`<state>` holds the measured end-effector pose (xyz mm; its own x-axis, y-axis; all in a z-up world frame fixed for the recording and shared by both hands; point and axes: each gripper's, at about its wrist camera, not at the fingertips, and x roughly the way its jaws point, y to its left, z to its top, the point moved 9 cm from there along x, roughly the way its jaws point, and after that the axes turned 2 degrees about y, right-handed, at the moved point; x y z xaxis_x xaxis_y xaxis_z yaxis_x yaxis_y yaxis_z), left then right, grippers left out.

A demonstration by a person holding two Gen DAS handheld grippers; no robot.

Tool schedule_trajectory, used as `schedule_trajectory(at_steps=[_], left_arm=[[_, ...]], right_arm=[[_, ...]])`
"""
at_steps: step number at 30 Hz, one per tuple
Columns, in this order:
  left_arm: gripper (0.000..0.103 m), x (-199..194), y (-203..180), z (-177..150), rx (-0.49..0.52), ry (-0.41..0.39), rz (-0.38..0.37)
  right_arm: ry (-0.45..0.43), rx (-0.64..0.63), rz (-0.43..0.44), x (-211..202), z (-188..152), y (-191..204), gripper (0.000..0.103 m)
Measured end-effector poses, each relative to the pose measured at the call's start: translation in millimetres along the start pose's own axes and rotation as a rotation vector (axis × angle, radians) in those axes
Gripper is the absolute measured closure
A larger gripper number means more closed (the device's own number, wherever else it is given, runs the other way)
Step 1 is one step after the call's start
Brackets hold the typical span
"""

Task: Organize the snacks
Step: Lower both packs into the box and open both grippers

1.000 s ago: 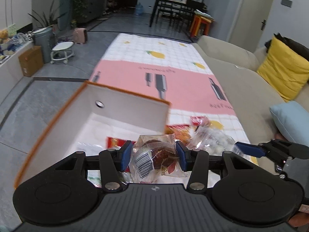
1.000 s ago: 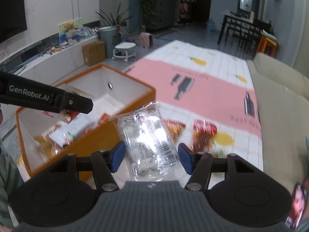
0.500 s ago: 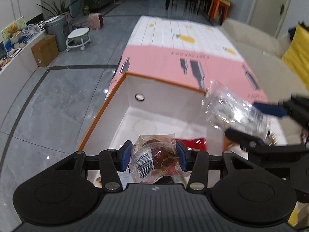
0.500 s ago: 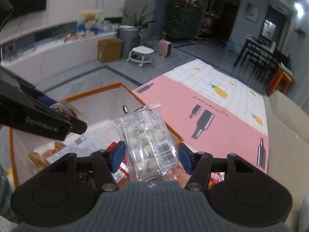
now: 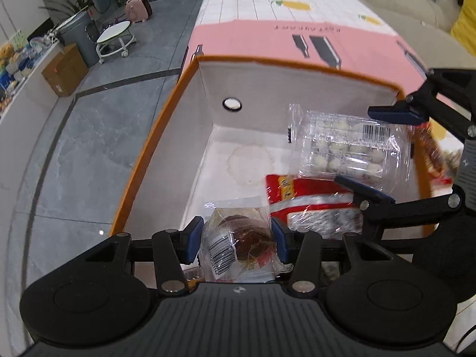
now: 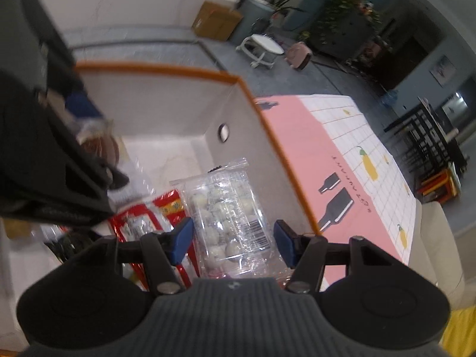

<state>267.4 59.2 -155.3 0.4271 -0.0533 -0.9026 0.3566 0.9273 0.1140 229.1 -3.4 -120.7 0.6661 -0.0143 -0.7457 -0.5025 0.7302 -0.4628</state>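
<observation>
While both grippers hung over the orange-rimmed box [image 5: 154, 136], readings were:

Left wrist view: left gripper [image 5: 236, 239] clamped the brown snack packet [image 5: 238, 244]; white floor beyond lay bare.

Right wrist view: right gripper [image 6: 233, 239] spread wider than the clear candy bag [image 6: 229, 217]; contact unclear; red packet [image 6: 142, 223] beside.

The left gripper [image 6: 89, 136] is motion-blurred at nine o'clock (right wrist view). It hides the box's [image 6: 166, 104] near corner. The snacks [image 5: 440, 160] beyond the box wall at three o'clock are smeared.

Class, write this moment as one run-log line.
left hand-held gripper: shut on brown snack pack | right hand-held gripper: open around clear candy bag | both over orange box
</observation>
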Motion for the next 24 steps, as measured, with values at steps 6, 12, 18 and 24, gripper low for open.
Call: schedule_trajectory(at_steps=[6, 12, 18, 24], left_arm=[[0.048, 15.7, 1.7, -7.3, 0.043, 0.042, 0.034], [0.047, 27.1, 1.8, -12.5, 0.053, 0.072, 0.042], [0.044, 27.8, 4.3, -12.9, 0.042, 0.071, 0.045], [0.035, 26.3, 5.7, -13.9, 0.046, 0.066, 0.069]], right_arm=[[0.055, -0.065, 0.014, 24.8, -8.8, 13.2, 0.046], [0.074, -0.068, 0.024, 36.9, -8.6, 14.9, 0.046], [0.078, -0.058, 0.030, 36.3, -9.1, 12.9, 0.046], [0.070, -0.080, -0.005, 34.9, -8.8, 11.9, 0.038]])
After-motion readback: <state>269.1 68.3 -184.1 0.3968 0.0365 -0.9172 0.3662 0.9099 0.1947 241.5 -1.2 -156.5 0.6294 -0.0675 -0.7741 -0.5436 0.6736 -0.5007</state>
